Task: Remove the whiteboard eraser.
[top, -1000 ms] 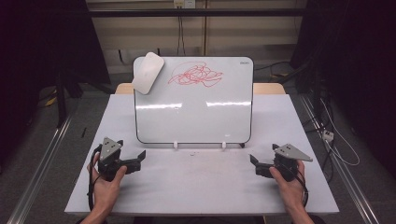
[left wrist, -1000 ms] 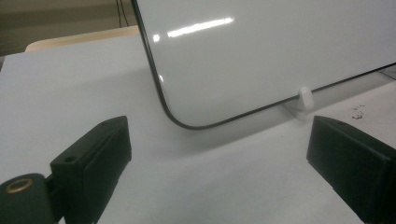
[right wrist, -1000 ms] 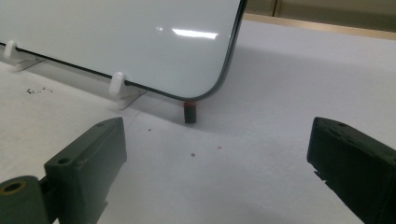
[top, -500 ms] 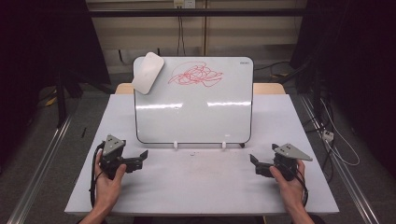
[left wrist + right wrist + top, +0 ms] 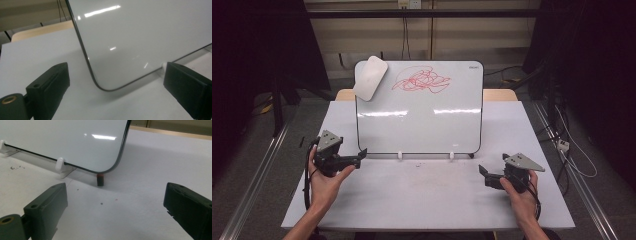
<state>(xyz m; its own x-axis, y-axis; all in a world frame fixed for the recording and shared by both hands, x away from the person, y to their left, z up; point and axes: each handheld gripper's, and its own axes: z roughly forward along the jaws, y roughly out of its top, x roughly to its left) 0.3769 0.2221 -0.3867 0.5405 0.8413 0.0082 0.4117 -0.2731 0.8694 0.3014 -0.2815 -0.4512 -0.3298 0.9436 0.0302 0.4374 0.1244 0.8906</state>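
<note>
Both grippers, left gripper [image 5: 361, 152] and right gripper [image 5: 482, 170], gape empty, held low over the table [image 5: 422, 200], pointing inward. Between them the whiteboard [image 5: 419, 120] stands propped, long axis crosswise.

Lab: black curtains [image 5: 257, 60], floor rails [image 5: 254, 175], cables [image 5: 577, 155].

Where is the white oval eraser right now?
In the high view, the white oval eraser sits tilted on the upper left corner of the upright whiteboard, left of the red scribble, far beyond the left gripper.
</note>
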